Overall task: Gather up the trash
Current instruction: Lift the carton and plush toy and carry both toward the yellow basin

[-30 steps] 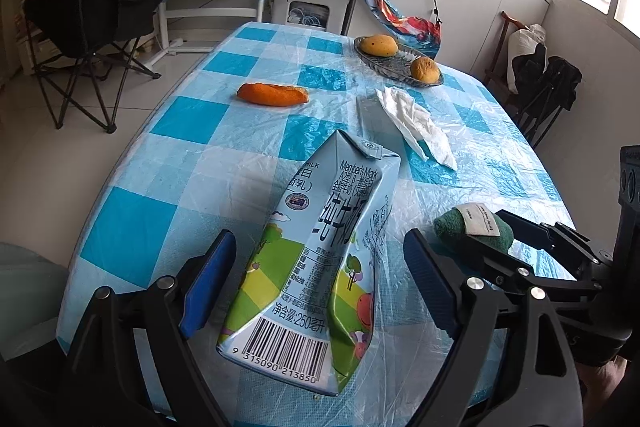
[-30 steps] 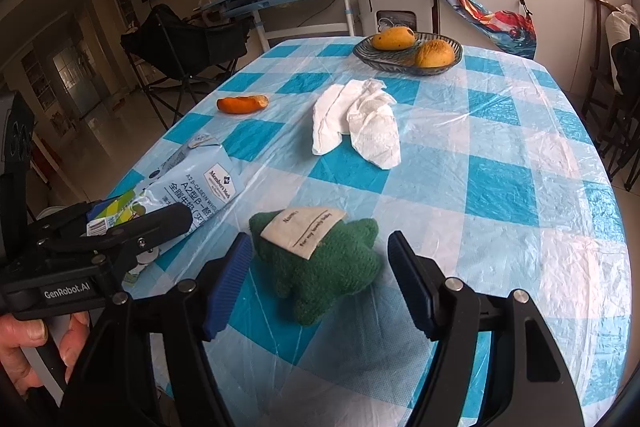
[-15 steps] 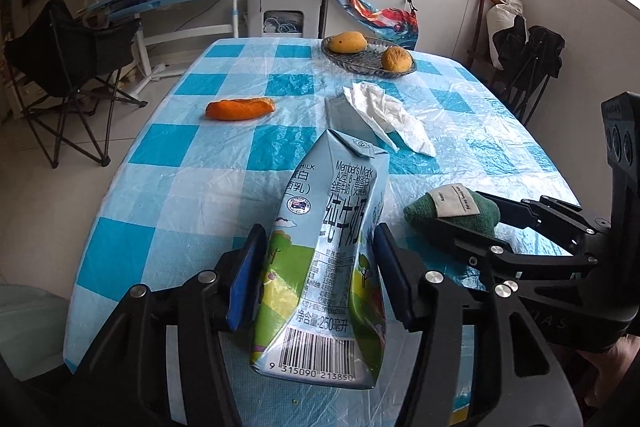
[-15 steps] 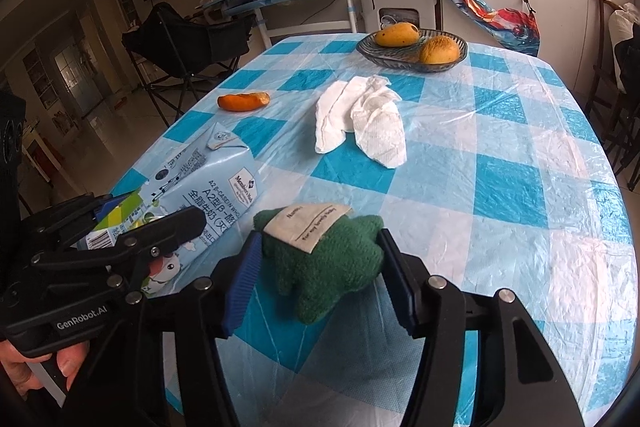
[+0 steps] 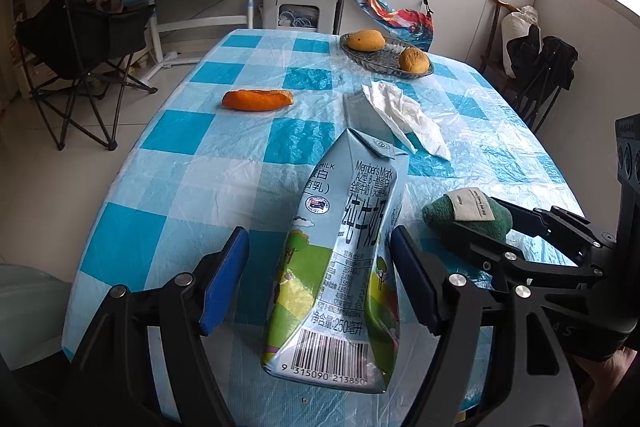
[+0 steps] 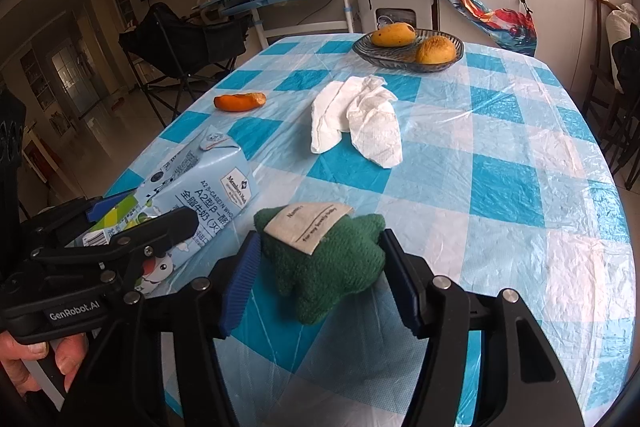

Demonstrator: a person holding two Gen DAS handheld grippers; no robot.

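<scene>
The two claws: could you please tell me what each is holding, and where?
The right claw grips the green plush toy by its sides. The left claw is opening around the milk carton; its left pad stands clear, so nothing is held.

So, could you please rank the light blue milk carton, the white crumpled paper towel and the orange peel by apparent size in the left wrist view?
1. Light blue milk carton, though nearest the camera.
2. White crumpled paper towel.
3. Orange peel.

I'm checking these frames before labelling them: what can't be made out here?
- Milk carton: right wrist view, its lower end hidden behind the left tool.
- Green knitted toy: left wrist view, partly hidden by the right tool.
- Toy label: print too small.
</scene>
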